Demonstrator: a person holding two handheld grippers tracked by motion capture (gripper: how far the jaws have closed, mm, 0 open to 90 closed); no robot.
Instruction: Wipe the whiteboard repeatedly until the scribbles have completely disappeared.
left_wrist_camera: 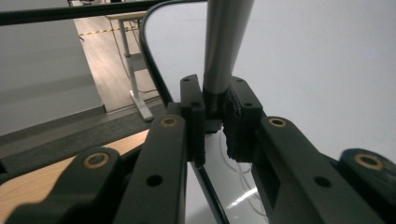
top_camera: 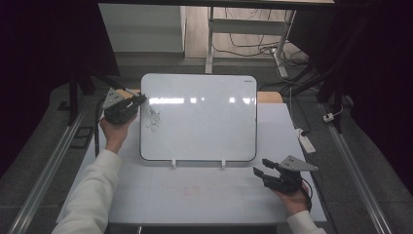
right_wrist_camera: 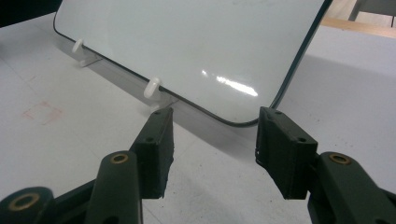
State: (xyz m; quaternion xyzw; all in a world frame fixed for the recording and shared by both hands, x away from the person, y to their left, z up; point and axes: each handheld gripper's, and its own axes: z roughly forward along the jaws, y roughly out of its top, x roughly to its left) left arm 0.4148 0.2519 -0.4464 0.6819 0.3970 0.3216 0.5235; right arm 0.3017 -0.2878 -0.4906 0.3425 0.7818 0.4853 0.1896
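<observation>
A white whiteboard [top_camera: 199, 117] stands tilted on the table [top_camera: 195, 195], held by small white feet [top_camera: 174, 164]. A tangle of thin black scribbles [top_camera: 152, 119] marks its upper left part. My left gripper [top_camera: 139, 101] is at the board's upper left edge, shut on a grey marker. In the left gripper view the marker [left_wrist_camera: 224, 42] rises between the jaws [left_wrist_camera: 215, 100] against the whiteboard [left_wrist_camera: 303, 60]. My right gripper [top_camera: 260, 166] hovers low over the table off the board's lower right corner, open and empty. Its jaws [right_wrist_camera: 212, 140] face the whiteboard [right_wrist_camera: 196, 46].
A white power strip [top_camera: 306, 140] lies on the floor to the right of the table. A desk frame [top_camera: 210, 39] with cables stands behind. A faint red square mark [right_wrist_camera: 42, 112] is on the tabletop near a white foot [right_wrist_camera: 152, 88].
</observation>
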